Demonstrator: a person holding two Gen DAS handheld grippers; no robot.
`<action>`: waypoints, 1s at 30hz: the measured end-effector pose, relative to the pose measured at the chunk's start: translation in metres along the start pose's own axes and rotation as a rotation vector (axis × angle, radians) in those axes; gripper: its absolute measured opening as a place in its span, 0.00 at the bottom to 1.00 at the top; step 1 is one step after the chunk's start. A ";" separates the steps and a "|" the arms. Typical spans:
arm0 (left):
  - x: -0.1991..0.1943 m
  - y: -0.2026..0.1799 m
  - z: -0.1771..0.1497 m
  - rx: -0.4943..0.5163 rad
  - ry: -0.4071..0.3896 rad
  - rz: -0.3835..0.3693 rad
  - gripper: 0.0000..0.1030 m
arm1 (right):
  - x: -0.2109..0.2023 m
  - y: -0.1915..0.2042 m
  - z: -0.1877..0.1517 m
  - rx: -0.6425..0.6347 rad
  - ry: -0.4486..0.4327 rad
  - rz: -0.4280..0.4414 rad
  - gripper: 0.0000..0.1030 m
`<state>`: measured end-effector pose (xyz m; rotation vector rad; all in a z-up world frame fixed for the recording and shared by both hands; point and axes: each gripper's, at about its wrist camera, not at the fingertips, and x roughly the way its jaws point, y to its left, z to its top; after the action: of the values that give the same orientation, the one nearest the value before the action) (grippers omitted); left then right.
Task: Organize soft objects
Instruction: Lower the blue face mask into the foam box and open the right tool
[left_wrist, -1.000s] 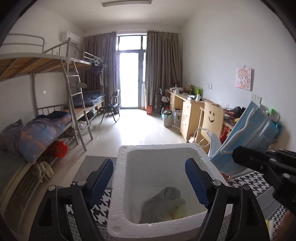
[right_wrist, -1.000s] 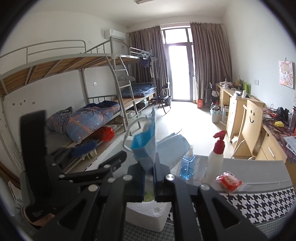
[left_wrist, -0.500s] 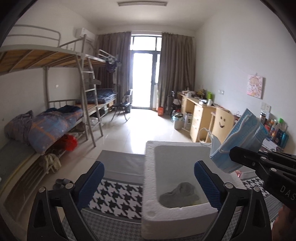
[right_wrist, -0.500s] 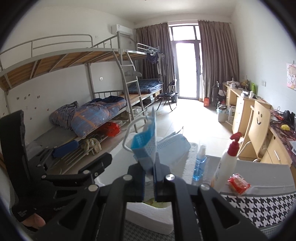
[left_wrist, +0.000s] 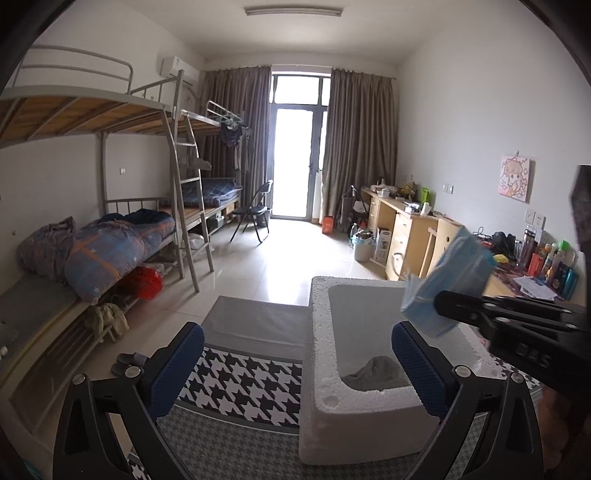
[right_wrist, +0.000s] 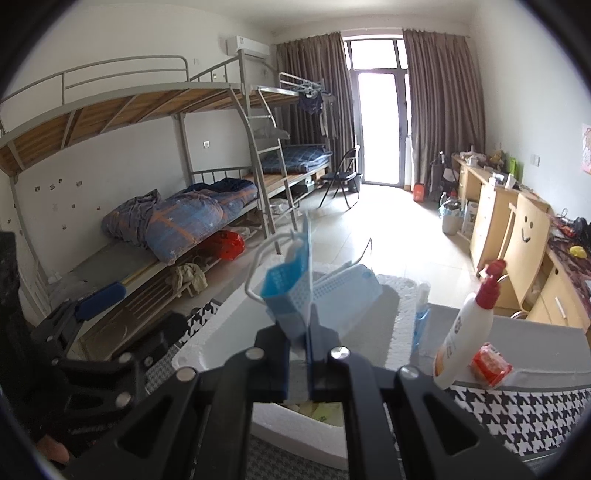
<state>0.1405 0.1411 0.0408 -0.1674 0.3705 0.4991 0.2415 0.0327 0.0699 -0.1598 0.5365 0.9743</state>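
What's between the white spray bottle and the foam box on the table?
A small blue-liquid bottle stands between the spray bottle and the foam box, right by the box's wall; only the right wrist view shows it.

One foam box (left_wrist: 373, 398), one blue mask (right_wrist: 317, 295) — two bottles, one red packet (right_wrist: 490, 365).

I see a shared dormitory room. Metal bunk beds (left_wrist: 110, 155) with a ladder (left_wrist: 186, 192) stand along the left of the frame, with a blue quilt (left_wrist: 110, 251) on the lower bed. Wooden desks (left_wrist: 402, 225) line the right wall. In the centre background, brown curtains (left_wrist: 362, 147) frame a balcony door (left_wrist: 295, 162), and an air conditioner (left_wrist: 179, 68) hangs at upper left.
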 end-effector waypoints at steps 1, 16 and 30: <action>-0.001 0.000 0.000 -0.002 -0.001 0.000 0.99 | 0.003 -0.001 0.000 0.003 0.009 0.003 0.09; -0.009 0.010 -0.005 -0.012 -0.010 0.002 0.99 | 0.031 -0.006 -0.010 0.061 0.117 0.019 0.64; -0.013 0.005 -0.005 -0.006 -0.005 -0.009 0.99 | 0.009 -0.005 -0.007 0.053 0.068 0.009 0.65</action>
<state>0.1263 0.1387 0.0410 -0.1733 0.3632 0.4922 0.2473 0.0339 0.0589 -0.1434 0.6254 0.9651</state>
